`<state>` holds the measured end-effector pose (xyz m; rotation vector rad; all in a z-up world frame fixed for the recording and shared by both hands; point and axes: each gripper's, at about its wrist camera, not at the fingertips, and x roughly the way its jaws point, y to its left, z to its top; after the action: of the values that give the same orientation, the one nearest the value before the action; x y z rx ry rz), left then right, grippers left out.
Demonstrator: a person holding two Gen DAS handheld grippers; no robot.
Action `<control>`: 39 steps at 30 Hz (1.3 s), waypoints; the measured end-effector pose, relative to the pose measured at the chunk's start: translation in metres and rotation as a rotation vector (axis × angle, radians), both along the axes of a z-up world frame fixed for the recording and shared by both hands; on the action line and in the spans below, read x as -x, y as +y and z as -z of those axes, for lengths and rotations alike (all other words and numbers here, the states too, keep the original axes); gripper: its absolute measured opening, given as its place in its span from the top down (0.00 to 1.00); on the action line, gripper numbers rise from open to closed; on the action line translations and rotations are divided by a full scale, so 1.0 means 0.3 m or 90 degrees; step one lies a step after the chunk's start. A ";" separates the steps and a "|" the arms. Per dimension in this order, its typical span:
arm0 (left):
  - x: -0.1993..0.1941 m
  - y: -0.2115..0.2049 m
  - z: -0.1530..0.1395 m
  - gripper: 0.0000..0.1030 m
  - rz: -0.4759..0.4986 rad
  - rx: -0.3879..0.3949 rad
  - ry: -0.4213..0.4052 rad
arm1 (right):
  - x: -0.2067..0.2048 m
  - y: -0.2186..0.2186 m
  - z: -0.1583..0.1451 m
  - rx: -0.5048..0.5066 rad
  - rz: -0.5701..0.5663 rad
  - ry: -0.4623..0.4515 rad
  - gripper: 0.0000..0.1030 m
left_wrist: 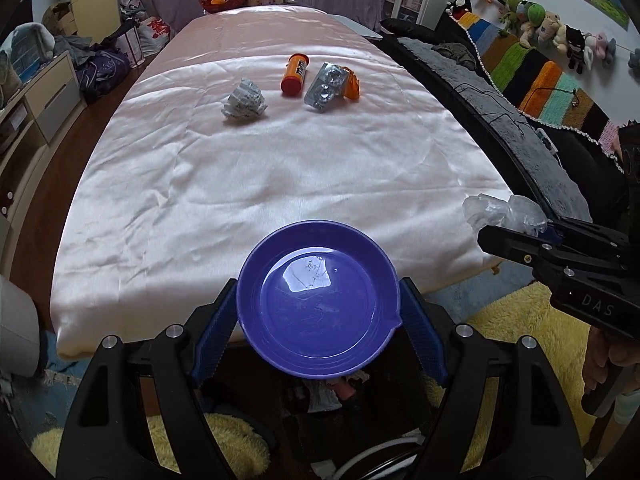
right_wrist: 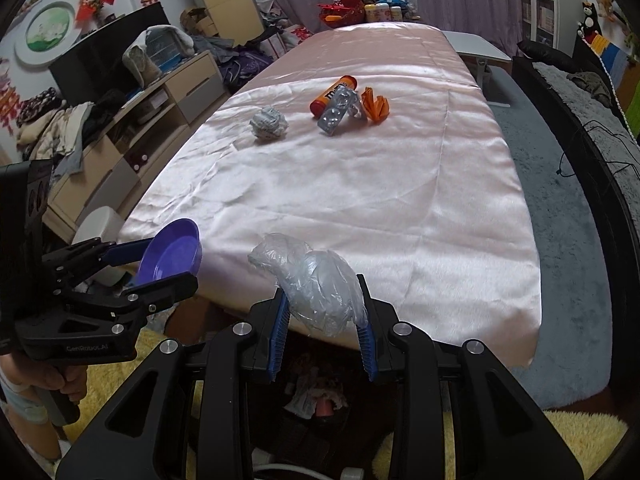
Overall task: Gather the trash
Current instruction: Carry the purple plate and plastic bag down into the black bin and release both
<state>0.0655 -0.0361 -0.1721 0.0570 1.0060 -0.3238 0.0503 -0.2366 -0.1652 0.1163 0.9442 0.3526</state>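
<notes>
One crumpled clear plastic bag (right_wrist: 316, 288) is clamped in the right claw (right_wrist: 322, 330); one purple dish (left_wrist: 318, 298) is gripped by the left claw (left_wrist: 318, 338). Four items are left on the pink-draped surface (right_wrist: 360, 200): one paper ball (right_wrist: 269, 123), one orange tube (right_wrist: 332, 94), one blister pack (right_wrist: 337, 112), one orange wrapper (right_wrist: 376, 105).

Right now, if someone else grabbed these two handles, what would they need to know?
Left gripper is shut on the purple bowl, which holds nothing yet. Right gripper is shut on the crumpled clear plastic, at the near edge of the pink cloth. Nothing is collected so far. Left lying on the cloth: paper ball, orange tube, pill pack, orange wrapper.
</notes>
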 end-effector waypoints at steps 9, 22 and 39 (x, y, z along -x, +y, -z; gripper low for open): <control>0.134 0.047 0.103 0.28 -0.001 -0.012 0.045 | 0.108 0.037 0.066 0.001 -0.013 0.030 0.68; 0.216 0.047 0.292 0.28 -0.002 -0.010 0.137 | 0.149 0.091 0.255 0.006 -0.025 0.117 0.69; 0.216 0.028 0.349 0.24 0.007 -0.004 0.176 | 0.129 0.120 0.301 -0.023 -0.021 0.165 0.45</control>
<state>0.0008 -0.0277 -0.2769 0.0232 1.2815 -0.3450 0.0116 -0.2005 -0.2555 0.1827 1.1973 0.3903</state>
